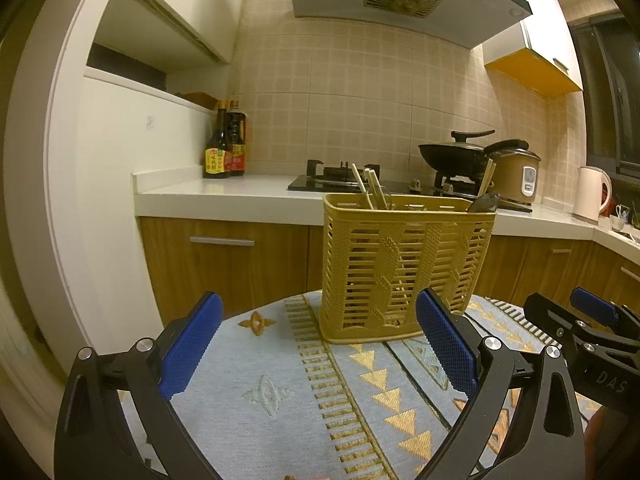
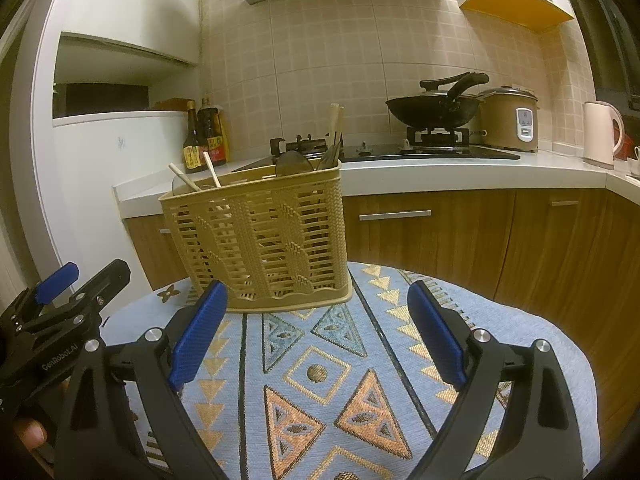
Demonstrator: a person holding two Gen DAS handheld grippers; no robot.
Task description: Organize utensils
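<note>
Utensil basket (image 1: 404, 268) on patterned cloth (image 1: 256, 380), stove (image 2: 424, 152) behind.

My table (image 2: 532, 344) is round and covered by a pale blue woven cloth (image 1: 256, 364) with gold, orange and teal triangles, diamonds and dark stripes. Directly on the cloth stands one thing only, a tan slatted basket (image 1: 404, 268), upright at 12 o'clock from my left claw and at about 11 o'clock from my right, near the table's far edge. Chopsticks (image 1: 370, 186) and a dark spoon (image 1: 484, 202) poke up from inside it, and the cloth nearer me at 6 o'clock lies flat and bare.
</note>
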